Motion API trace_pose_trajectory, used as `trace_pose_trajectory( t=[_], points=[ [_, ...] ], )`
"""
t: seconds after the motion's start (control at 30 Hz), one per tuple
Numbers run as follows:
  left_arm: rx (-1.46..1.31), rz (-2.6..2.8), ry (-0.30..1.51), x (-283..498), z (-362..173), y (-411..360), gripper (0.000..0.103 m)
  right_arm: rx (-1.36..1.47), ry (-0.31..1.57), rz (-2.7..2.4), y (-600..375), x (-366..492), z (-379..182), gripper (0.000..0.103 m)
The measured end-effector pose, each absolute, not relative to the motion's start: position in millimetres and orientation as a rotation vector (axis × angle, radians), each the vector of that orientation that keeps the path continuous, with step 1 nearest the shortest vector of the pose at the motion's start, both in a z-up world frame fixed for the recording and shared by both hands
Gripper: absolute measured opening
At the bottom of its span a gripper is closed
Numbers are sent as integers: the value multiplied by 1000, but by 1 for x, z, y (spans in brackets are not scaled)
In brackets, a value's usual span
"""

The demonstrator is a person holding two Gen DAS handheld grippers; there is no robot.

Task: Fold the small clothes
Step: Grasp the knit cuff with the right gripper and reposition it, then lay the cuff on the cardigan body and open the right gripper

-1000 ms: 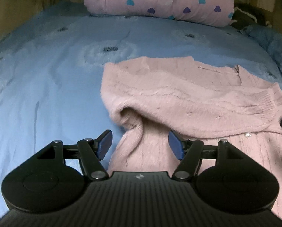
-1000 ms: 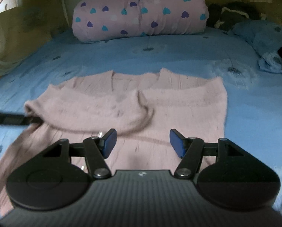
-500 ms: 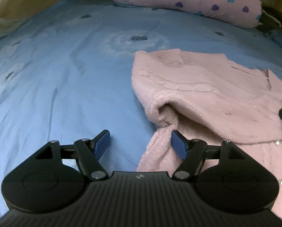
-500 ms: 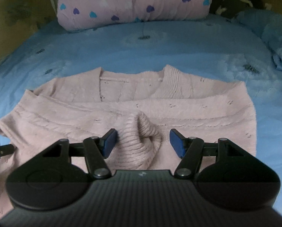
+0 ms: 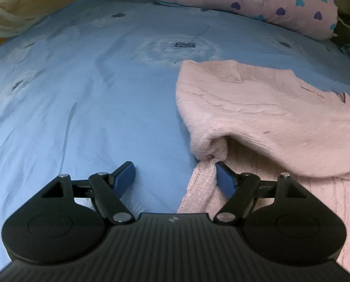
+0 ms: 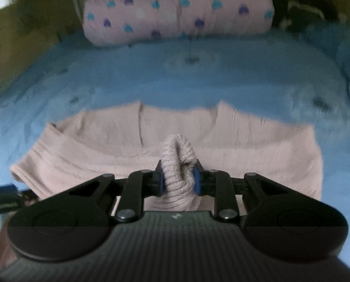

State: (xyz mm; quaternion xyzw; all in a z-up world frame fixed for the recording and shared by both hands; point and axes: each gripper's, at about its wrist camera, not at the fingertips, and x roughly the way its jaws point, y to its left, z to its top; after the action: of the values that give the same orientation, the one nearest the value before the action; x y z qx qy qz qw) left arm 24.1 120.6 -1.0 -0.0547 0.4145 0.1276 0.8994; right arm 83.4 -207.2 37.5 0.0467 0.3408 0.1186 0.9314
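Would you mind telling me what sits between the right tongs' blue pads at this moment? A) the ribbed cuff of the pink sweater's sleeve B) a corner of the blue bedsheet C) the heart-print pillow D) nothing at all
A: in the right wrist view the right tongs are closing, with both blue pads against the bunched ribbed cuff of the pink sweater.

A bed under a blue sheet with faint flower prints carries a pink knit cardigan spread flat on its near half, a rolled pink quilt with hearts across the far end, and rumpled blue bedding at the far right.
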Motion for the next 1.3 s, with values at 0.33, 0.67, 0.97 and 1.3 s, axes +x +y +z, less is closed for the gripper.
trace_pose_trajectory(
  t=[0.33, 0.67, 0.97, 1.3],
  points=[
    [-89, 293, 855, 24, -3, 119, 81, 25, 480, 99, -254, 74, 99, 26],
    [-84, 296, 857, 25, -3, 120, 82, 123, 686, 46, -286, 101, 14, 26],
    [-57, 291, 849, 24, 1, 115, 82, 71, 742, 17, -280, 97, -16, 32],
    [-71, 255, 822, 19, 12, 111, 82, 54, 749, -14, -281, 96, -9, 47]
  ],
)
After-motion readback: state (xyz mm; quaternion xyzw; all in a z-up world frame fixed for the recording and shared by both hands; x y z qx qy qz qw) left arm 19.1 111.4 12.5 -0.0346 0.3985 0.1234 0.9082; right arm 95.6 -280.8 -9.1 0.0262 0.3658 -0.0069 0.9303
